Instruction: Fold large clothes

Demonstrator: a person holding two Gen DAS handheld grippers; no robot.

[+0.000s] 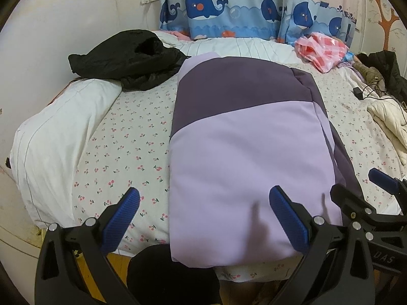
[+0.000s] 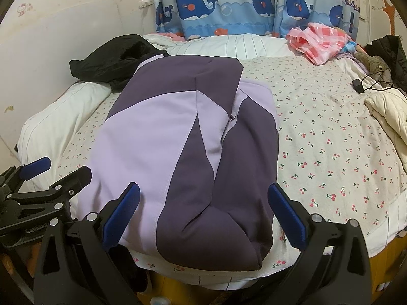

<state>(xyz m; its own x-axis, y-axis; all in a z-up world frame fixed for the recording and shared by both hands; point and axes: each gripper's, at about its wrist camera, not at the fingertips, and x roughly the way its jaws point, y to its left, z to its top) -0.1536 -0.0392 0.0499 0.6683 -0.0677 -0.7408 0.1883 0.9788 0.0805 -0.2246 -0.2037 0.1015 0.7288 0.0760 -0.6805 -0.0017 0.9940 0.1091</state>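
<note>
A large lilac and dark purple garment (image 1: 244, 152) lies folded lengthwise on the cherry-print bed sheet (image 1: 122, 147), its near end at the bed's front edge. It also shows in the right wrist view (image 2: 183, 152). My left gripper (image 1: 203, 203) is open and empty, hovering just above the garment's near left corner. My right gripper (image 2: 203, 203) is open and empty above the garment's near right end. The right gripper shows at the right of the left wrist view (image 1: 361, 185), and the left gripper at the left of the right wrist view (image 2: 61, 170).
A black jacket (image 1: 127, 58) lies at the back left by a white pillow (image 1: 58, 132). A pink checked cloth (image 1: 323, 48) sits at the back right. A cream quilt (image 1: 391, 122), a charger with cable (image 1: 358, 92) and dark clothes lie on the right. Whale curtains (image 1: 229, 7) hang behind.
</note>
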